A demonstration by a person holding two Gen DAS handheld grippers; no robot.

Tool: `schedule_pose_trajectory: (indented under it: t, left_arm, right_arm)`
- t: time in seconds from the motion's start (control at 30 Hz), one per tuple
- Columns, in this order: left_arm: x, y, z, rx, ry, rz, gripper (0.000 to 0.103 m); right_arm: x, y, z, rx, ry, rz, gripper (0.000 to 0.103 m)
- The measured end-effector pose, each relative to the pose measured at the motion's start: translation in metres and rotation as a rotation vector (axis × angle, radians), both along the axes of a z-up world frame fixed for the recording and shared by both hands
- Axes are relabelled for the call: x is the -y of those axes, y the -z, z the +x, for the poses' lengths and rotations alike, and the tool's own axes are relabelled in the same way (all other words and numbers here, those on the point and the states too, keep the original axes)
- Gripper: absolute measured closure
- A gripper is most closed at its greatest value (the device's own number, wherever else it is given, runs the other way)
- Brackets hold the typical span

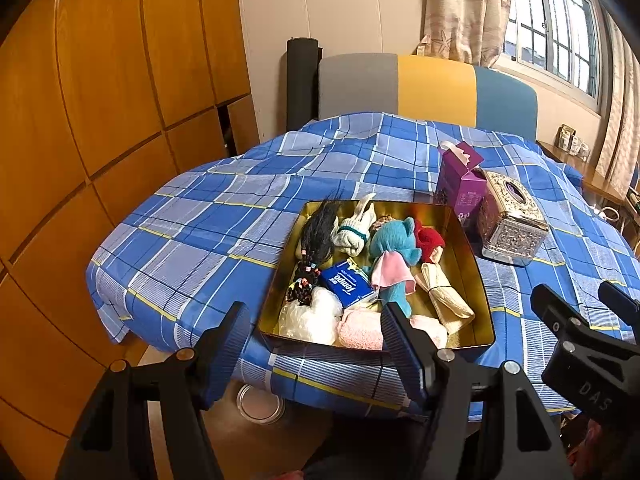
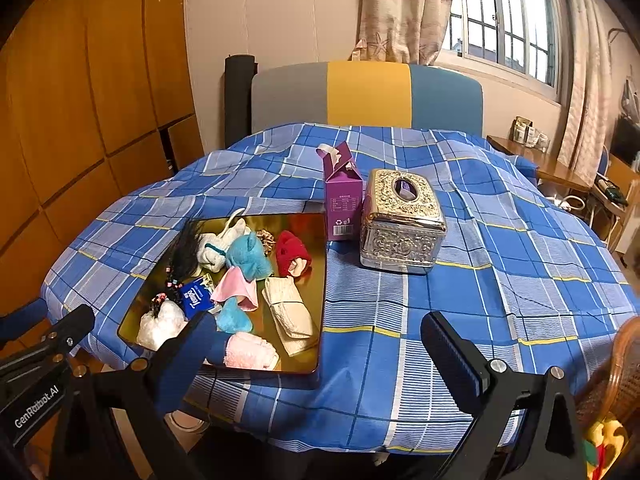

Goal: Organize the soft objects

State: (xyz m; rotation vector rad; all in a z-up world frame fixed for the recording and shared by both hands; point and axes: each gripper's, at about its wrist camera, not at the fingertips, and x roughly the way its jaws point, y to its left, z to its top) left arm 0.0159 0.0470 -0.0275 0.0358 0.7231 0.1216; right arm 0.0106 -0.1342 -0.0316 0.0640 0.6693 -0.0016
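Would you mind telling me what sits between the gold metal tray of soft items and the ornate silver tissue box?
A purple cardboard carton stands between the gold tray and the silver tissue box, close beside the box; the right wrist view shows this best.

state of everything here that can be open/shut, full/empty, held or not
left gripper: open, holding nothing
right gripper: open, holding nothing
gold tray: uncovered, full of soft items
purple carton: upright, top flap open
silver tissue box: lid on, no tissue sticking out
blue tissue pack: lying flat in the tray
cupboard door: slightly ajar
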Motion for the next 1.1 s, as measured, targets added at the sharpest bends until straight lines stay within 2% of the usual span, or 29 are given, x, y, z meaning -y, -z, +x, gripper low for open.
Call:
schedule_pose_trajectory:
  t: [1.1]
  left_arm:
    - [0.0015, -0.0002, -0.0012, -0.004, 0.016, -0.012, 0.034]
  right_arm:
    - [0.0001, -0.0015, -0.0007, 0.008, -0.001, -0.016, 0.000]
